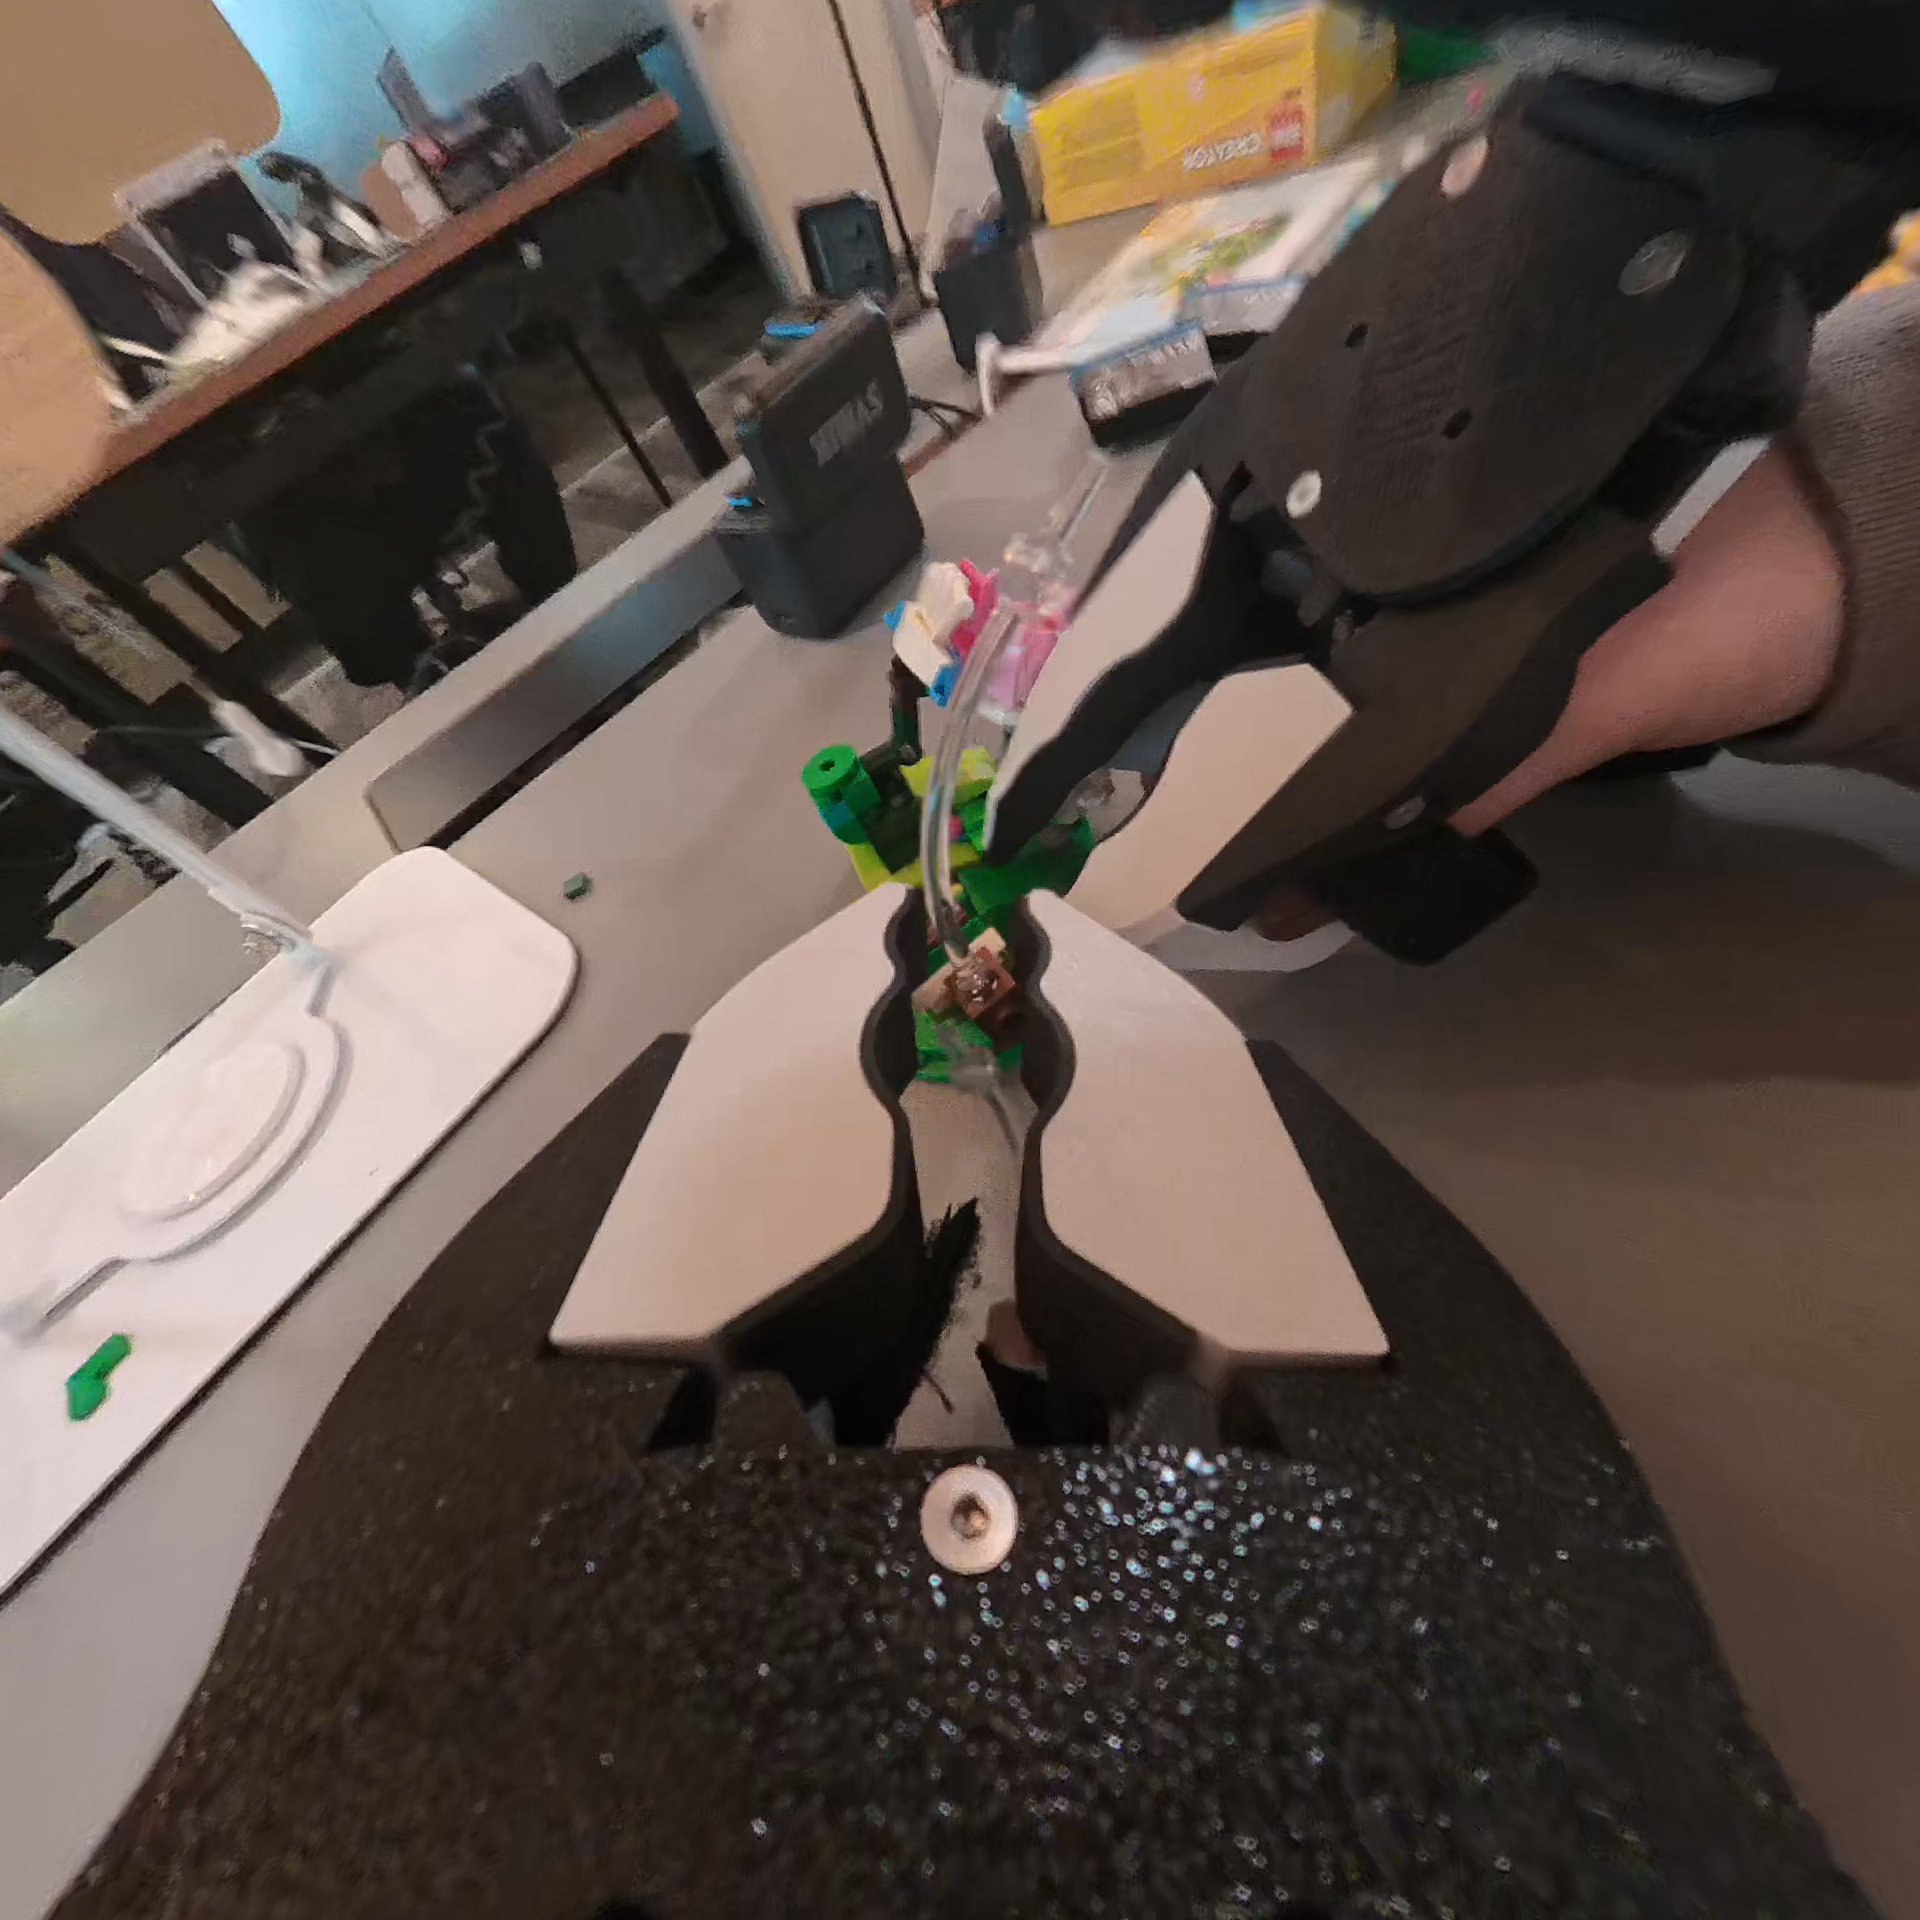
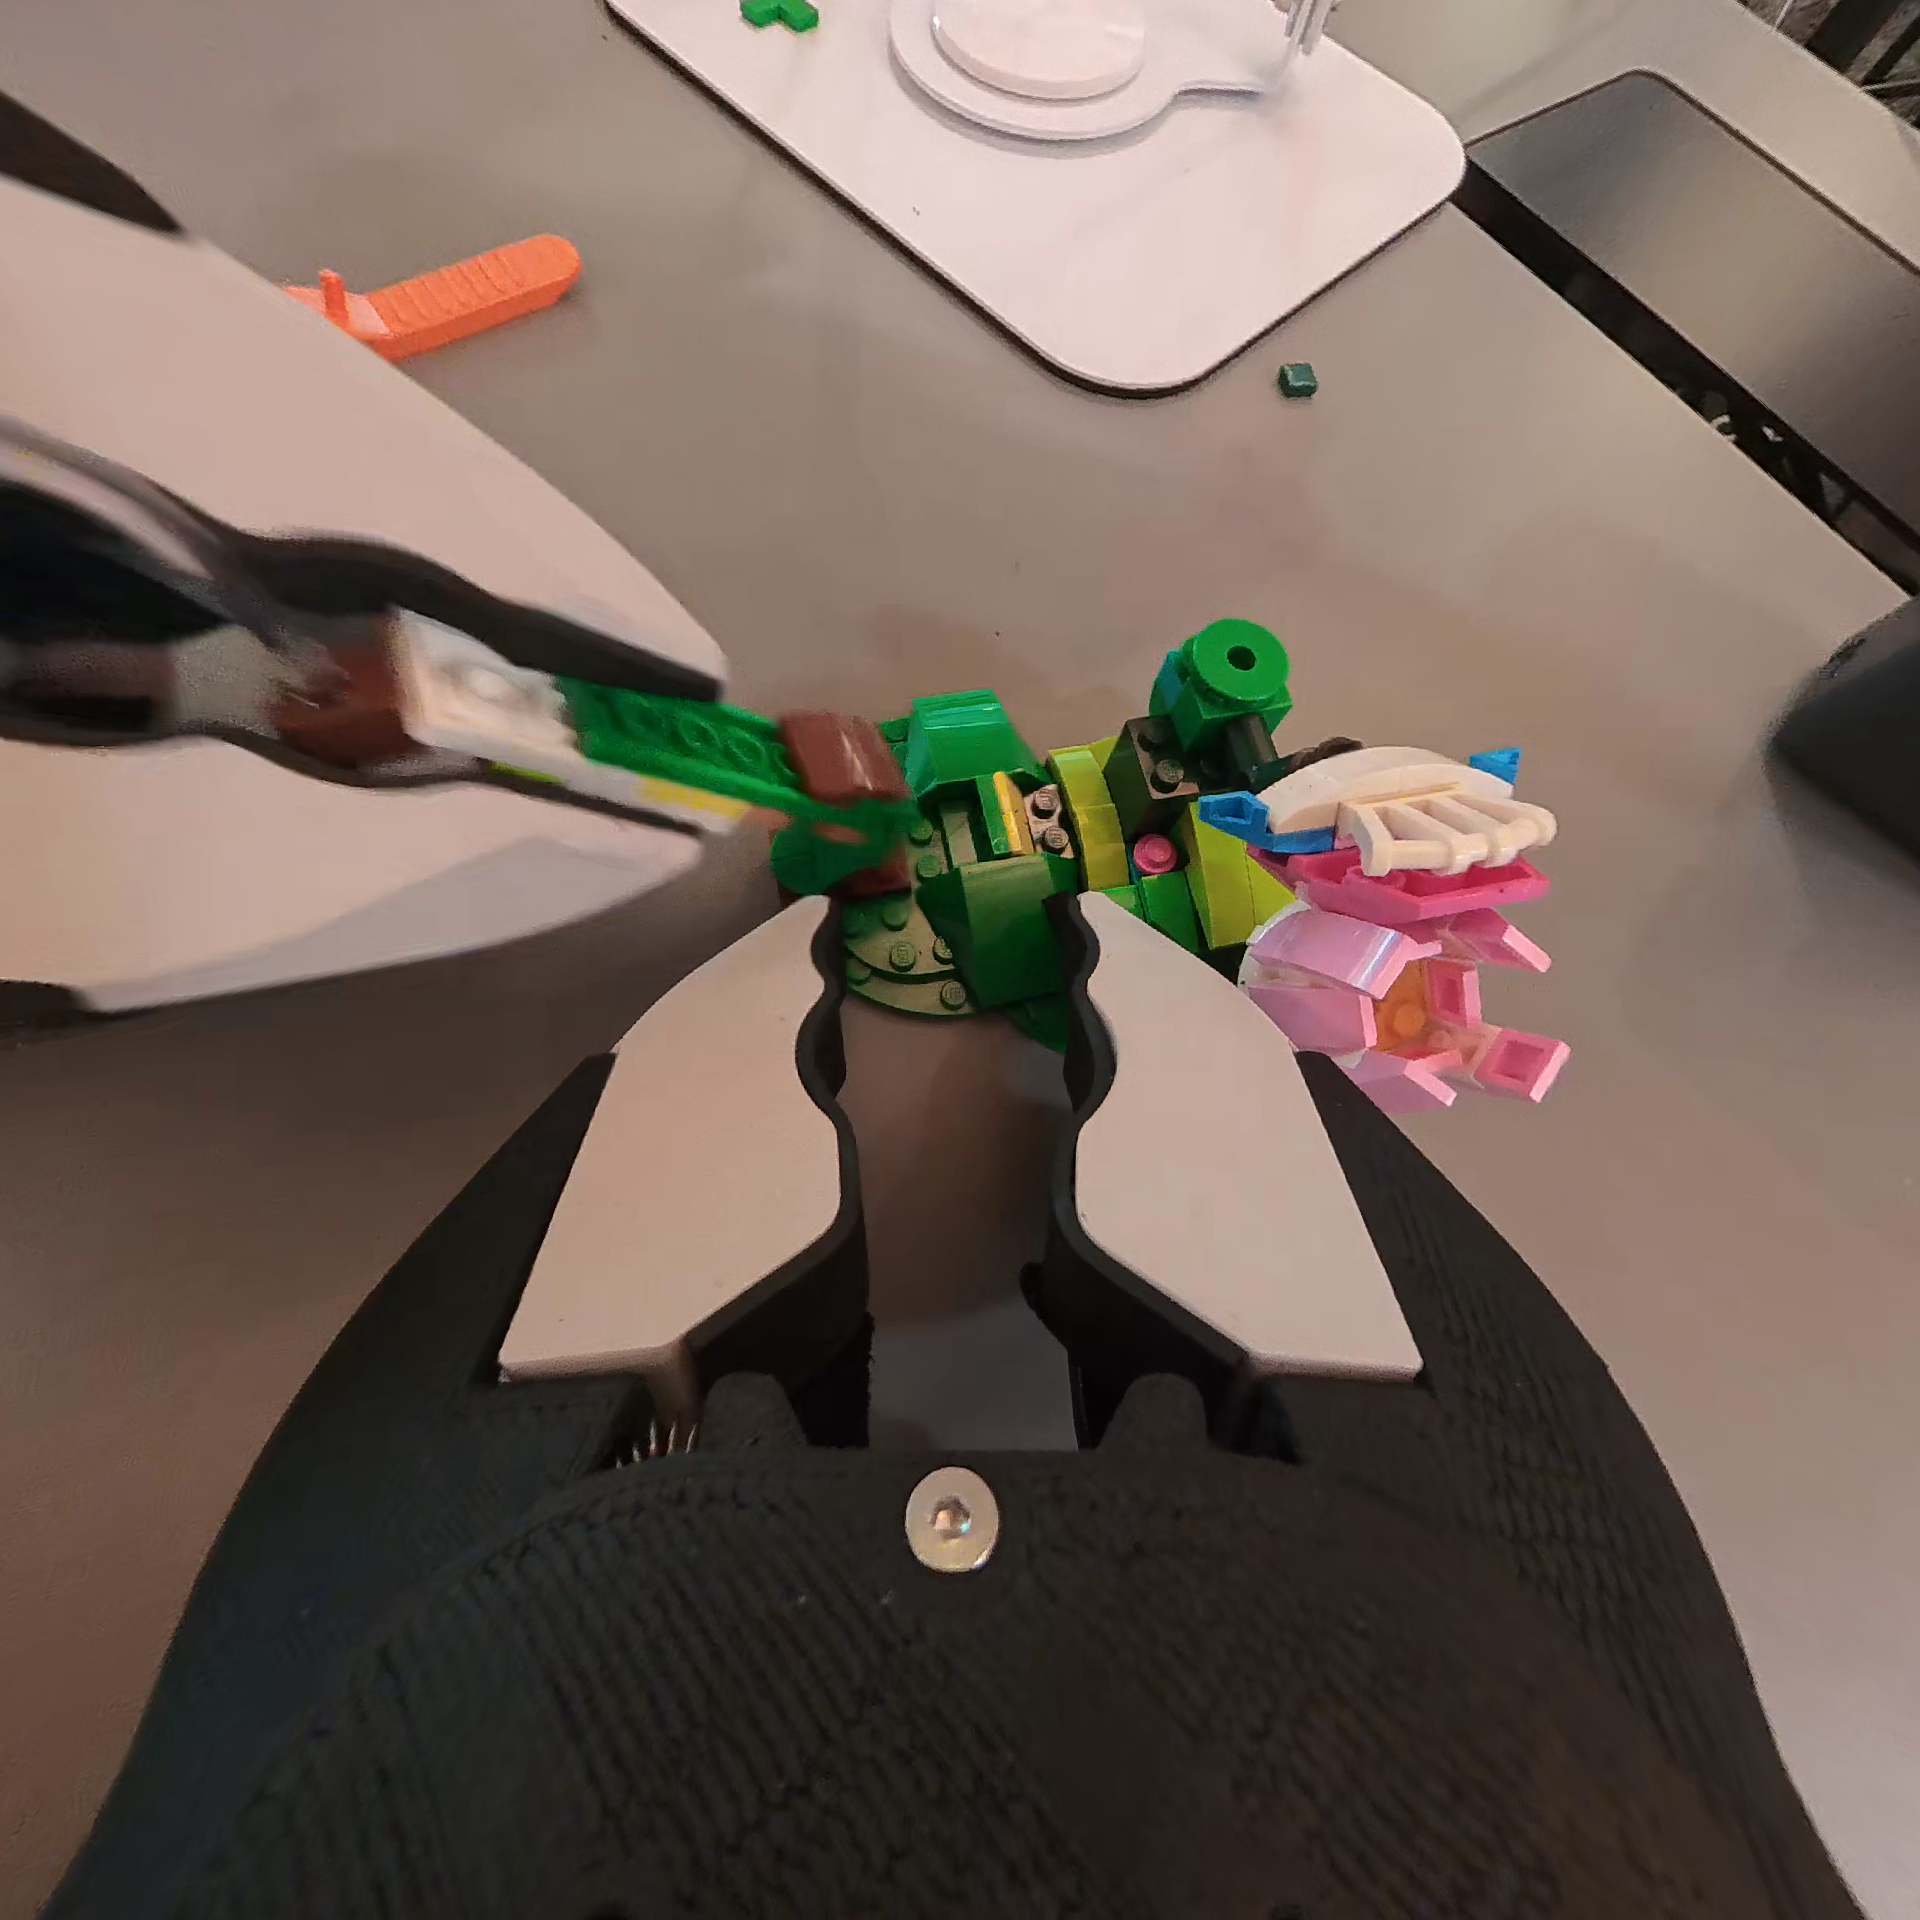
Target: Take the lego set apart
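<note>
At frame centre the right gripper (image 2: 948,940) pinches the green body of the lego model (image 2: 1143,842), while the left gripper (image 1: 966,997) is clamped on its brown-and-green end strip. Beyond, upper frame, only a loose green piece (image 2: 777,10) on the white mat (image 2: 1195,260), a small dark green bit (image 2: 1297,378) and the orange brick separator (image 2: 457,296) lie apart, so I judge disassembly barely begun.

Green-pink lego set (image 2: 1091,862), sideways above table

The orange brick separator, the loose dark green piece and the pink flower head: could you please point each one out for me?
orange brick separator (image 2: 457,294), right wrist view, on its ribbed handle.
loose dark green piece (image 2: 1297,379), right wrist view, on its top face.
pink flower head (image 2: 1392,987), right wrist view, on a pale petal.
</note>
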